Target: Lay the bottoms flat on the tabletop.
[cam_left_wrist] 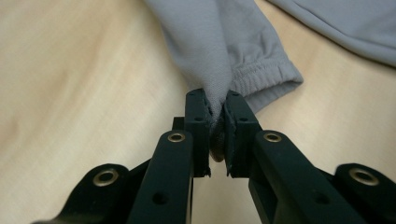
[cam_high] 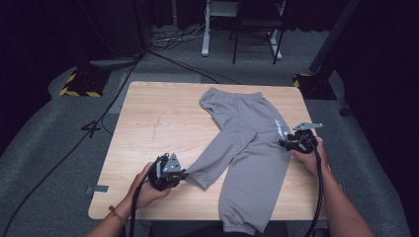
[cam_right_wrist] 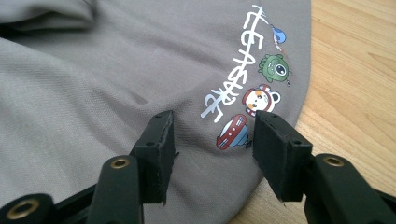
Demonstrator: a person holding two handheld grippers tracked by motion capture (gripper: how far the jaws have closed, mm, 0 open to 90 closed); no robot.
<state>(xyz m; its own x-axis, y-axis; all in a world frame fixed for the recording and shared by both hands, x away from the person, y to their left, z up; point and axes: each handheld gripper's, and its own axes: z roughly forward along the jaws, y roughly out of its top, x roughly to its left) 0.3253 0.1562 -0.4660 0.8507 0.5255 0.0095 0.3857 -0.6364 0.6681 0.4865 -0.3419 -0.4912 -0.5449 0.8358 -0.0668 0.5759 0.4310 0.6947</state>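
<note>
On table [cam_high: 148, 113], left gripper [cam_left_wrist: 215, 116] pinches sweatpants [cam_high: 247, 143] cuff.

Bare table [cam_high: 153, 123] open left of the grey sweatpants [cam_high: 247, 148] — sweatpants cover the right half, near edge included

No word can be read with certainty. The grey sweatpants [cam_right_wrist: 116, 84] carry a white scrawled print [cam_right_wrist: 236, 60] along the right-hand leg edge, its letters too stylised to make out, with small cartoon figures [cam_right_wrist: 261, 93] beside it. From above it shows as a pale streak [cam_high: 279, 128].
</note>
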